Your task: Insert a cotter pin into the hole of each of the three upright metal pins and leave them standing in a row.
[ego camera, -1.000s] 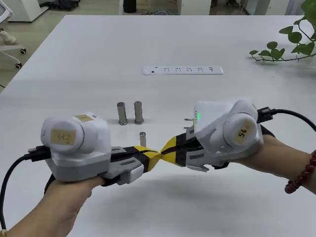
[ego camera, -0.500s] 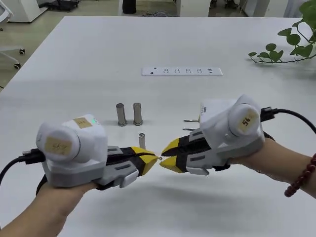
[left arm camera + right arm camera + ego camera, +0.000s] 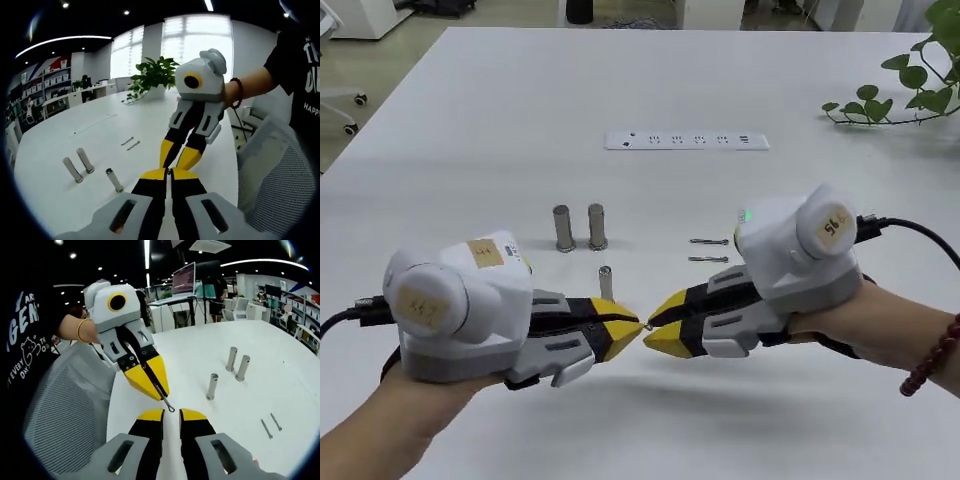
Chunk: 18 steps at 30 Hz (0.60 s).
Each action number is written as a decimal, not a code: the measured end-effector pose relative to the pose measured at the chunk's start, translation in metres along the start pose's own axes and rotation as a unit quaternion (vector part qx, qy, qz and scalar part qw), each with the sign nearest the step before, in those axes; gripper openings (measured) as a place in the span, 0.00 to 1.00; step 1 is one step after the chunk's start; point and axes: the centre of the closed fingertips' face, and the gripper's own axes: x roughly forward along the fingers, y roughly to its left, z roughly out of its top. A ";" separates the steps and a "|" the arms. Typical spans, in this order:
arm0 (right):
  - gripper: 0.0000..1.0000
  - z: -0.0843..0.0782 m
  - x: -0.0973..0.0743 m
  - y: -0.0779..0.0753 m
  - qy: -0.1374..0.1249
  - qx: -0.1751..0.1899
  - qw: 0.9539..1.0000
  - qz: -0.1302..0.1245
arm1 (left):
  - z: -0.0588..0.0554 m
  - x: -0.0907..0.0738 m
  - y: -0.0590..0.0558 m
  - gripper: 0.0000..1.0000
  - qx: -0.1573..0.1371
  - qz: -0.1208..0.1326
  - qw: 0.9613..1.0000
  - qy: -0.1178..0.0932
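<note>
White table [image 3: 470,130], three metal pins [image 3: 563,228], three cotter pins [image 3: 710,241]

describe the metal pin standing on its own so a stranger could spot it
Find the white power strip in the middle of the table. Nearer the person, one metal pin has a twin right beside it. The lone pin stands apart, even nearer.

Three viewpoints, one white desk [image 3: 650,430].
Head view: from above and behind, looking forward and down, close over left tool [image 3: 636,326] and right tool [image 3: 651,330], far desk edge at top. Left gripper view: low, along its own jaws, facing the right tool at close range, windows [image 3: 195,40] behind. Right gripper view: opposite way, facing the left tool, a monitor [image 3: 184,277] beyond. Shared by all: three metal pins [image 3: 563,228], two loose cotter pins [image 3: 708,241].
</note>
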 end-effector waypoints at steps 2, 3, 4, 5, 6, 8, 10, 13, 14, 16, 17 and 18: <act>0.06 -0.001 0.000 0.004 0.001 -0.002 1.000 0.010 | -0.001 0.000 -0.002 0.00 0.009 -0.007 1.000 0.005; 0.06 -0.001 0.000 0.006 0.003 -0.003 1.000 0.016 | -0.002 0.000 -0.003 0.00 0.013 -0.012 1.000 0.007; 0.06 -0.002 0.000 0.007 0.004 -0.004 1.000 0.020 | -0.002 0.001 -0.005 0.00 0.015 -0.016 1.000 0.008; 0.06 -0.002 0.001 0.008 0.004 -0.005 1.000 0.023 | -0.002 0.001 -0.006 0.00 0.017 -0.019 1.000 0.008; 0.06 -0.002 0.001 0.010 0.005 -0.005 1.000 0.026 | -0.002 0.001 -0.007 0.00 0.020 -0.023 0.999 0.008; 0.05 -0.003 0.001 0.013 0.005 -0.005 0.999 0.034 | 0.000 0.002 -0.011 0.00 0.014 -0.035 0.999 0.002; 0.04 -0.004 0.002 0.016 0.007 -0.008 0.999 0.038 | -0.001 0.002 -0.012 0.00 0.019 -0.038 0.999 0.005; 0.03 -0.005 0.003 0.018 0.013 -0.014 0.999 0.041 | -0.002 0.002 -0.014 0.00 0.019 -0.043 0.999 0.006; 0.02 -0.005 0.003 0.017 0.013 -0.016 0.999 0.039 | -0.002 0.002 -0.014 0.00 0.018 -0.045 0.999 0.006; 0.00 -0.005 0.003 0.017 0.014 -0.020 0.999 0.037 | -0.003 0.002 -0.015 0.00 0.019 -0.047 0.999 0.007; 0.00 -0.006 0.003 0.018 0.016 -0.021 0.999 0.039 | -0.003 0.002 -0.015 0.00 0.017 -0.048 0.999 0.007; 0.00 -0.006 0.003 0.018 0.018 -0.023 0.999 0.040 | -0.003 0.002 -0.015 0.00 0.016 -0.049 0.999 0.007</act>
